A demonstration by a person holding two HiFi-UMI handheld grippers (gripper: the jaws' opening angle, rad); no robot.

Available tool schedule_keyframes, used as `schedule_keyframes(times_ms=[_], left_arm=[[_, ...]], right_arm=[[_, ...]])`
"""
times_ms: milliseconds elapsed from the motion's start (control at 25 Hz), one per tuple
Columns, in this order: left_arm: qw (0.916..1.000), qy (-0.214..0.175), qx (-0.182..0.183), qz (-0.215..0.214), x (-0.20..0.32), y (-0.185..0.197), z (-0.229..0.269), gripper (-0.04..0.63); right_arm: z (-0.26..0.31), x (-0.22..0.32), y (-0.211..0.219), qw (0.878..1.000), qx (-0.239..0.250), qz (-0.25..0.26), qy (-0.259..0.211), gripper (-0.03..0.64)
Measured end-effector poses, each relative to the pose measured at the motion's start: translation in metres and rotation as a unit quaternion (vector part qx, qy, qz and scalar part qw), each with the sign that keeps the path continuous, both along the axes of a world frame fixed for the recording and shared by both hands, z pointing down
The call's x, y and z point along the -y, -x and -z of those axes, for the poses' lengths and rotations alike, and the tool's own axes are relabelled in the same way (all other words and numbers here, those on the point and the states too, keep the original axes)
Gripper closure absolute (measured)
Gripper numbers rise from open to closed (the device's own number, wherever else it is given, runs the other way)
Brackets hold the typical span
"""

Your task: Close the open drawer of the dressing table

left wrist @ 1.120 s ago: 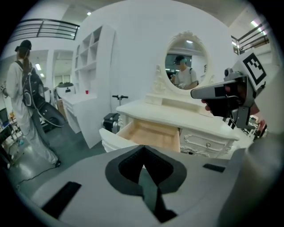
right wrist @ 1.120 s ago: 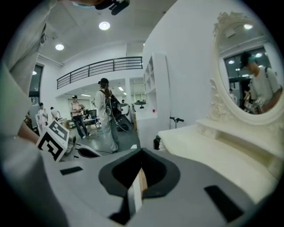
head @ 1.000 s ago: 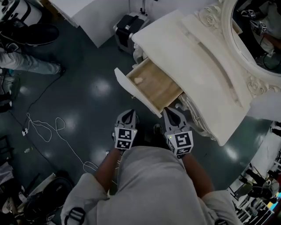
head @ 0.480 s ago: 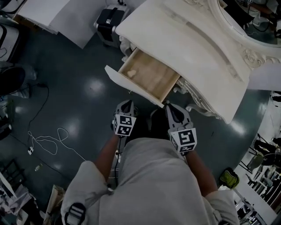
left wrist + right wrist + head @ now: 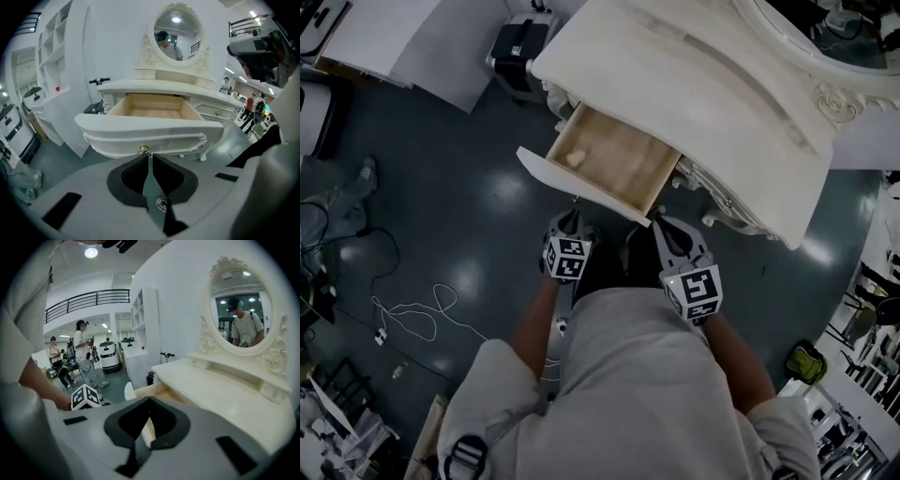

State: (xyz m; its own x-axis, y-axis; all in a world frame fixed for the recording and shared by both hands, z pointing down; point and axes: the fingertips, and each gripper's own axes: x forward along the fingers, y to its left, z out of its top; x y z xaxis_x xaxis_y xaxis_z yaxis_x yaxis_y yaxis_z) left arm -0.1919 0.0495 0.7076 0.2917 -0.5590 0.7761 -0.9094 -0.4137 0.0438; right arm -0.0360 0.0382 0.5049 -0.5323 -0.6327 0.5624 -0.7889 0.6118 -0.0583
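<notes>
Left claw (image 5: 151, 155), pressed together, is now brought down to the drawer (image 5: 140, 127) front, at the brass knob (image 5: 144, 149). Right claw (image 5: 149, 401) is also held closed. Push-in is set up.

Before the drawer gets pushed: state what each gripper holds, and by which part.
Nothing is held. The left gripper is shut and empty, its tips just before the brass knob of the drawer; the right gripper is shut and empty too.

A white cable (image 5: 411, 307) loops on the dark floor (image 5: 459, 216). A black machine (image 5: 517, 49) stands beside white panels (image 5: 403, 37). A green bag (image 5: 806, 360) lies far right. People (image 5: 83, 352) stand under a balcony railing (image 5: 84, 300).
</notes>
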Motion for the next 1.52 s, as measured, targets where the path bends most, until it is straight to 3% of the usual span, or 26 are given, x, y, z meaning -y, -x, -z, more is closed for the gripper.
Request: schedule_keyframes(times_ms=[120, 280, 440, 800, 880, 1520], left_arm=[[1.0, 0.001, 0.009, -0.004, 0.004, 0.002, -0.009, 0.575], [0.9999, 0.012, 0.006, -0.011, 0.009, 0.003, -0.021, 0.466], [0.9996, 0.02, 0.005, -0.019, 0.016, -0.001, -0.031, 0.444], [0.9987, 0.012, 0.042, -0.026, 0.027, -0.001, -0.043, 0.441], [0.9991, 0.008, 0.037, -0.018, 0.028, -0.001, -0.043, 0.466], [0.9991, 0.009, 0.032, -0.024, 0.029, -0.002, -0.046, 0.469]], right_arm=[[-0.003, -0.002, -0.005, 1.0, -0.004, -0.007, 0.003, 0.601], [-0.005, -0.001, -0.011, 1.0, -0.008, -0.017, 0.005, 0.601], [-0.005, 0.0, -0.015, 1.0, -0.01, -0.026, 0.005, 0.601], [-0.005, -0.001, -0.026, 0.999, -0.016, -0.039, 0.006, 0.601], [-0.006, 0.0, -0.028, 0.999, -0.017, -0.039, 0.005, 0.601], [-0.009, 0.001, -0.027, 1.0, -0.013, -0.025, 0.004, 0.601]])
